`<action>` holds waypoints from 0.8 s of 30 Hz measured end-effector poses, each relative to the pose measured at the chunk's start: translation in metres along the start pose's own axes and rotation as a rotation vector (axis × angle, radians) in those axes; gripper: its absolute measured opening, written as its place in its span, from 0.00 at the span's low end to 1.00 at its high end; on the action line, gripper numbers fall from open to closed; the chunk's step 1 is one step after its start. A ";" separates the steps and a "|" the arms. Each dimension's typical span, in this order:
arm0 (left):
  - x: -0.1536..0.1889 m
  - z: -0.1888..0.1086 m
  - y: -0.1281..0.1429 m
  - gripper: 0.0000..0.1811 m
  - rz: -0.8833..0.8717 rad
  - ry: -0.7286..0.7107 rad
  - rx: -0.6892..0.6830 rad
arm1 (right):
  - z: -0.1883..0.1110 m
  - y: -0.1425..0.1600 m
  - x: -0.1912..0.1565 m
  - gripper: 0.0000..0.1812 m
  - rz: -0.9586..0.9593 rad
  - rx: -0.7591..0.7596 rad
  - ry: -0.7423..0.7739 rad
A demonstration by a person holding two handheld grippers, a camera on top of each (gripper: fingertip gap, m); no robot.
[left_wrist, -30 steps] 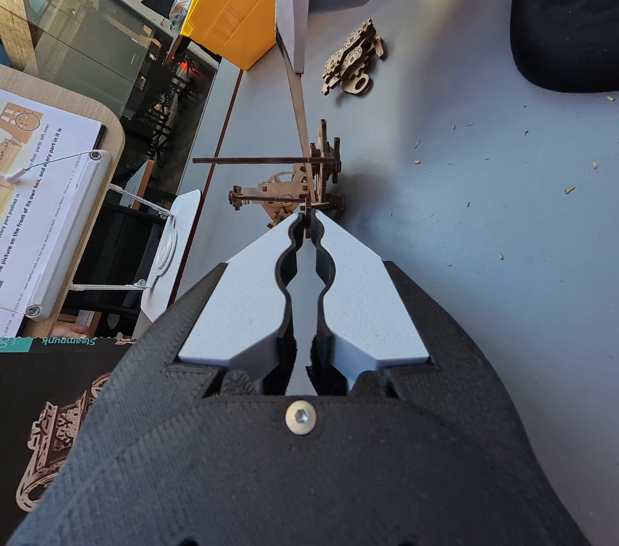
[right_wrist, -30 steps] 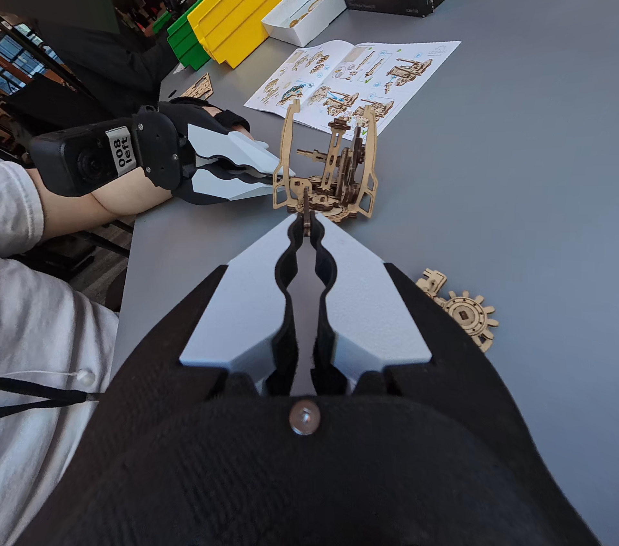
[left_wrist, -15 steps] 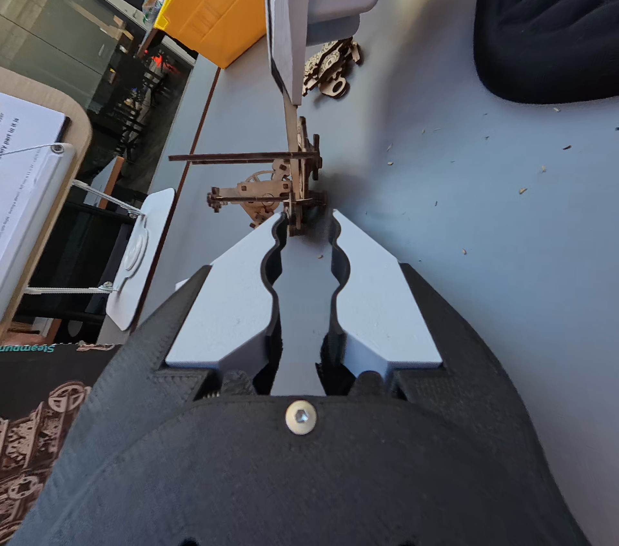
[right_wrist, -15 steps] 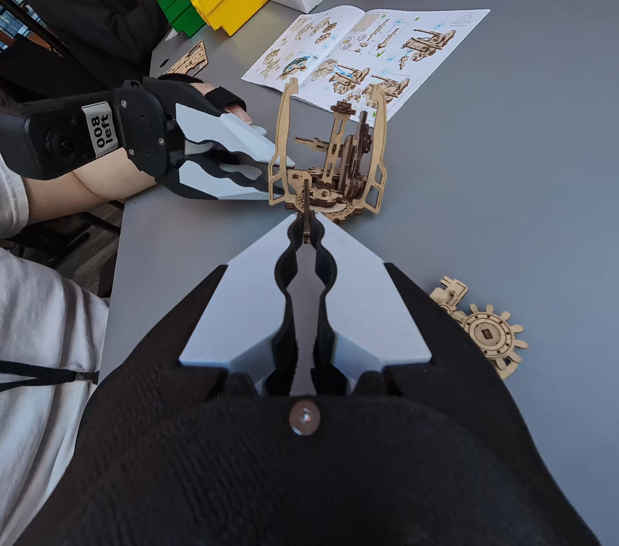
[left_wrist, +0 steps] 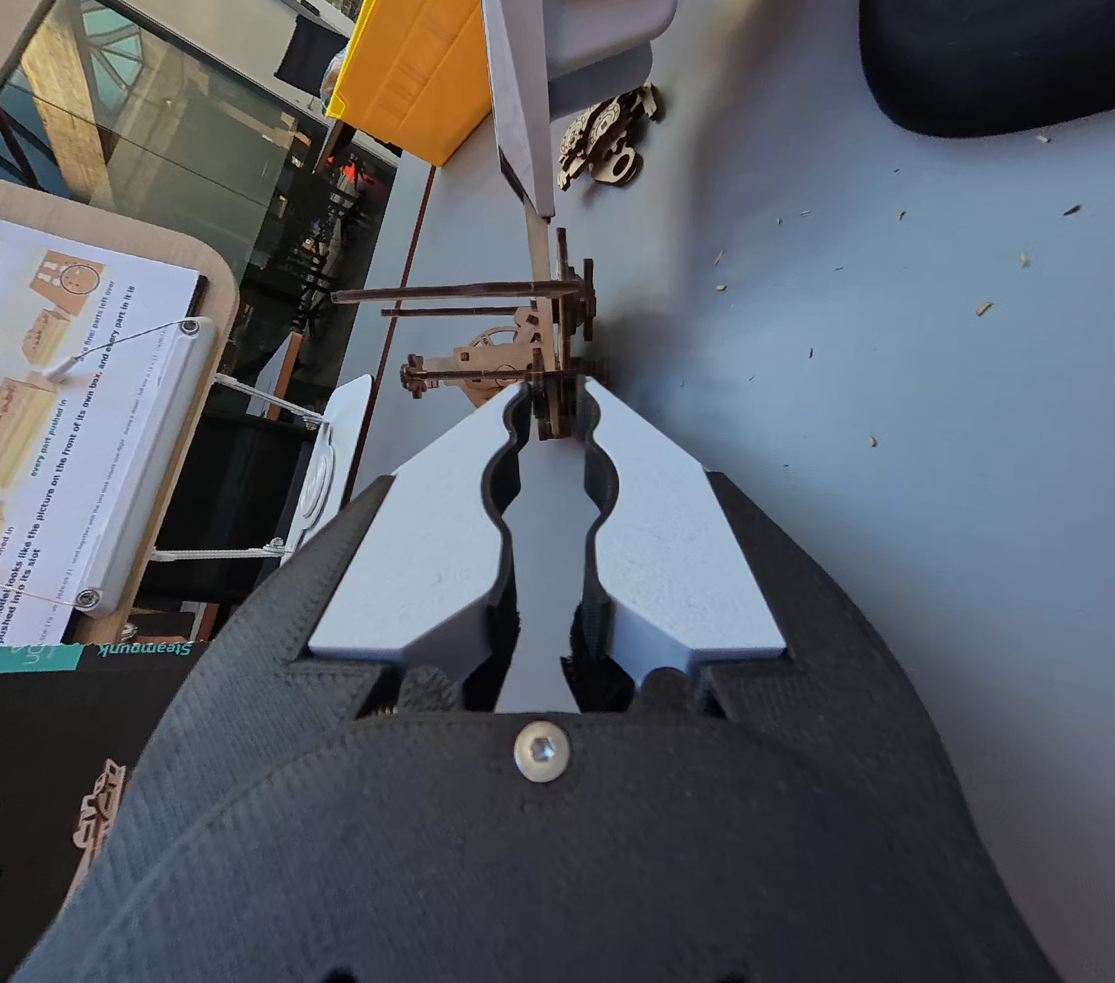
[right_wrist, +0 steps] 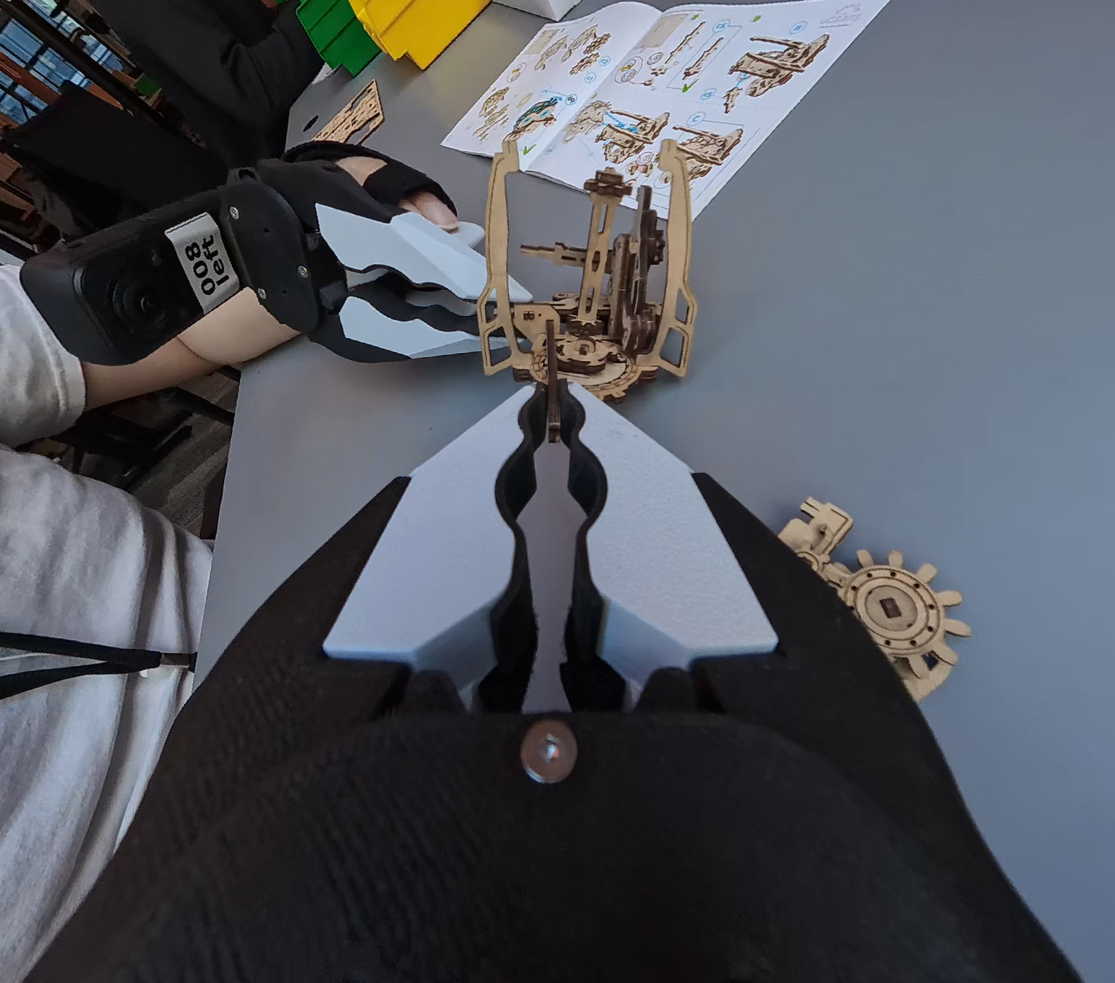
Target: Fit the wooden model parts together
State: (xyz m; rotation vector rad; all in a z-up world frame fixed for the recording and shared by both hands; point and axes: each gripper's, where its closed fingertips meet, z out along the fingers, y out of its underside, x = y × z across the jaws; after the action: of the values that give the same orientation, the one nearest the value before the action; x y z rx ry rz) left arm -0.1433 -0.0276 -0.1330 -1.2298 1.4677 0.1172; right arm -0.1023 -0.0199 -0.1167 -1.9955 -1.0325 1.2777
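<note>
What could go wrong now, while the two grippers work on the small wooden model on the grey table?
1. The right gripper pinches only a thin flat wooden piece at its fingertips; a sideways push could snap it or let it slip.
2. The left gripper is open around the base of the light-brown wooden model, not clamping it, so the model may slide or tip on the grey table.
3. Its two tall thin side arms look easy to break.

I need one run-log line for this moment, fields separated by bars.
left gripper: open around wooden model | right gripper: shut on thin wooden part | gear piece: loose on table
</note>
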 end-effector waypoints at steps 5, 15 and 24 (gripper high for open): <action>-0.001 -0.001 0.001 0.11 -0.049 0.024 0.001 | 0.001 0.000 0.000 0.01 -0.011 -0.001 0.008; -0.002 0.004 -0.006 0.12 -0.068 0.036 0.030 | 0.001 -0.001 0.000 0.01 -0.013 -0.002 0.014; -0.006 0.009 -0.003 0.08 -0.132 0.003 -0.007 | 0.002 -0.001 -0.001 0.01 -0.032 -0.004 0.034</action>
State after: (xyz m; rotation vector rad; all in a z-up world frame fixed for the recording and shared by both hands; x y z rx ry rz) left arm -0.1362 -0.0193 -0.1303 -1.3289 1.3852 0.0319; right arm -0.1048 -0.0198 -0.1166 -1.9886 -1.0476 1.2216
